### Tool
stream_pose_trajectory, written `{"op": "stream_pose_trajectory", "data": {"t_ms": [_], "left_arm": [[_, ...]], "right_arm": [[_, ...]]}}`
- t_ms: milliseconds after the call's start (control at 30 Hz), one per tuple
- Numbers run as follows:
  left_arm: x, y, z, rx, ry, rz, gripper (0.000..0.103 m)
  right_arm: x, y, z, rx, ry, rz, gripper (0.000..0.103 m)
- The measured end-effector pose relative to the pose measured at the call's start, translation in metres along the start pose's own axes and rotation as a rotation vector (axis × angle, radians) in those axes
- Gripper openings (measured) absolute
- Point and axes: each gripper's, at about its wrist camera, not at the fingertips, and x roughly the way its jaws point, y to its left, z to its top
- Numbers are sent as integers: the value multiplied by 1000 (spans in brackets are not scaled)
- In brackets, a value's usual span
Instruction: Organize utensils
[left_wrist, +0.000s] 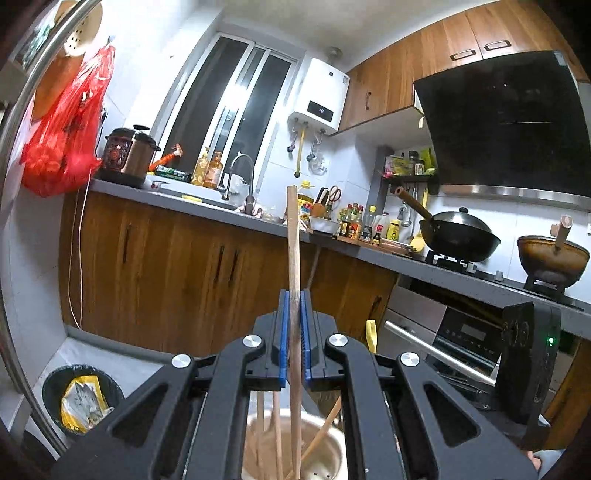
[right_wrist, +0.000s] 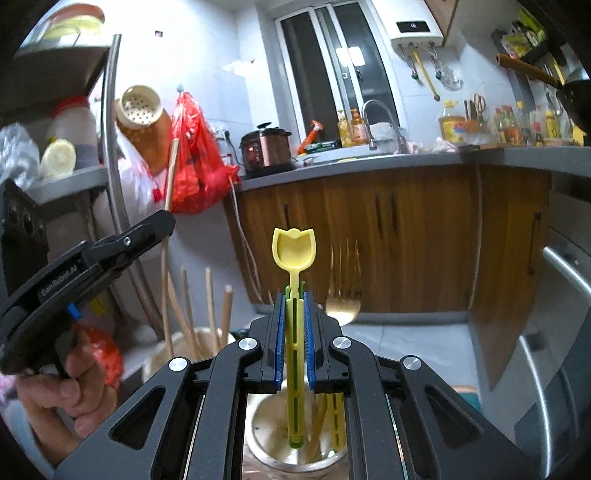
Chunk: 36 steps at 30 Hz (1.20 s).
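Upright, bowl uppermost: yellow spoon (right_wrist: 294, 254) between right gripper (right_wrist: 294, 325) fingers.

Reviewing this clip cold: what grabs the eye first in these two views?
Dead centre of the right wrist view, the right gripper is shut on a bright yellow spoon, upright above a metal cup. In the left wrist view the left gripper clamps a wooden chopstick, with a red plastic bag hanging at left.
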Motion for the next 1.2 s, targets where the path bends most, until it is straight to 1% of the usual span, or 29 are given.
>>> {"op": "stream_pose_trajectory", "data": {"t_ms": [100,233,367,433,600,733,833,933,967,1000,1033,1067,1100,1133,1200], "left_arm": [[-5,6,-13,-10,15,-1,6],[-26,6,-30,-3,28,-8,6],[-35,0,-42,32,78,14,6],[-34,-3,-44,52,112,34,6],[-19,-10,-45,95,233,80,6],[-9,-15,-45,131,298,112,6],[-4,-13,-47,125,335,126,6],[-5,-12,-47,120,332,130,7],[-6,-12,-47,117,330,126,8],[-8,-12,-47,117,325,123,12],[-11,-12,-47,119,316,121,22],[-13,-13,-46,121,305,119,28],[-16,-14,-46,125,294,117,41],[-20,-16,-46,133,278,116,49],[-27,-19,-47,149,256,112,57]], "right_arm": [[-3,2,-12,-21,4,-16,10],[-17,7,-21,-39,1,-27,10],[-21,11,-29,-56,48,-40,10],[-19,11,-32,-54,76,-52,10],[-11,10,-31,-35,157,-68,10],[-6,10,-27,-51,202,-89,10],[-3,8,-28,-54,223,-99,10],[-3,6,-29,-51,231,-107,11],[-3,6,-29,-49,231,-110,15],[-4,5,-29,-49,228,-112,18],[-6,5,-29,-48,218,-113,23],[-8,5,-28,-47,208,-110,23],[-10,5,-28,-45,201,-104,23],[-12,5,-28,-43,195,-102,24],[-17,6,-27,-44,177,-97,24]]}}
